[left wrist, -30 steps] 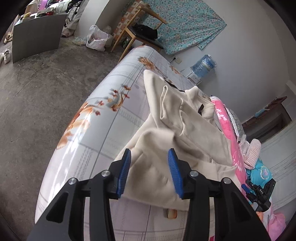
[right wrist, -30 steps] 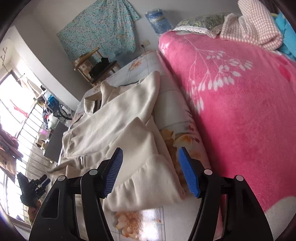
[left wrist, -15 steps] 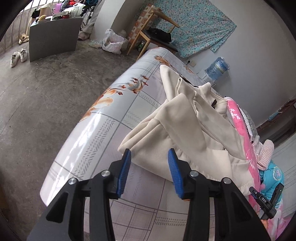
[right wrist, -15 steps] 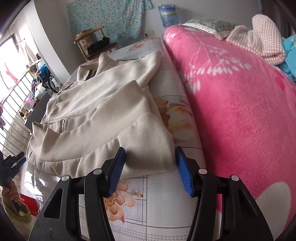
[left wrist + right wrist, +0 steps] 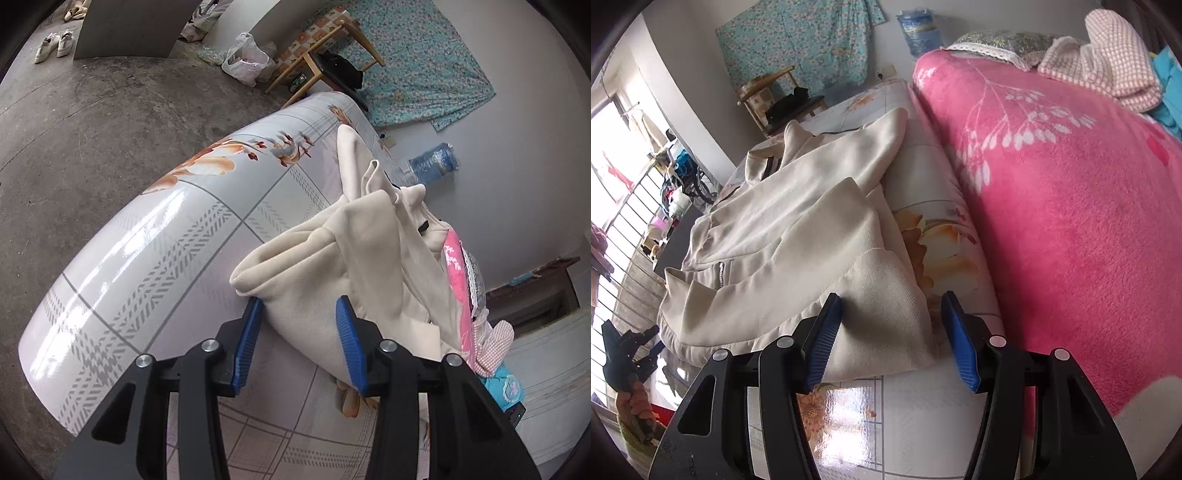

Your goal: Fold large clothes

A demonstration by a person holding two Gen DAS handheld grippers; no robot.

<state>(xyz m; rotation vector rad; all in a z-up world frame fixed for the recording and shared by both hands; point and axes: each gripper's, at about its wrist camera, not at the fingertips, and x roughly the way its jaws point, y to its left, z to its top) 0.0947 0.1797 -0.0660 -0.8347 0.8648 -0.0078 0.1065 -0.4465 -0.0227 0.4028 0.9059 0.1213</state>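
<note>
Left wrist view: your left gripper (image 5: 299, 332) is spread apart around the cream jacket's (image 5: 354, 266) hem by the bed's (image 5: 155, 236) edge; your right gripper (image 5: 891, 334) straddles its cuff, unclenched.

Floral-sheeted bed (image 5: 934, 413), cream jacket (image 5: 798, 236) beside pink blanket (image 5: 1071, 206)
</note>
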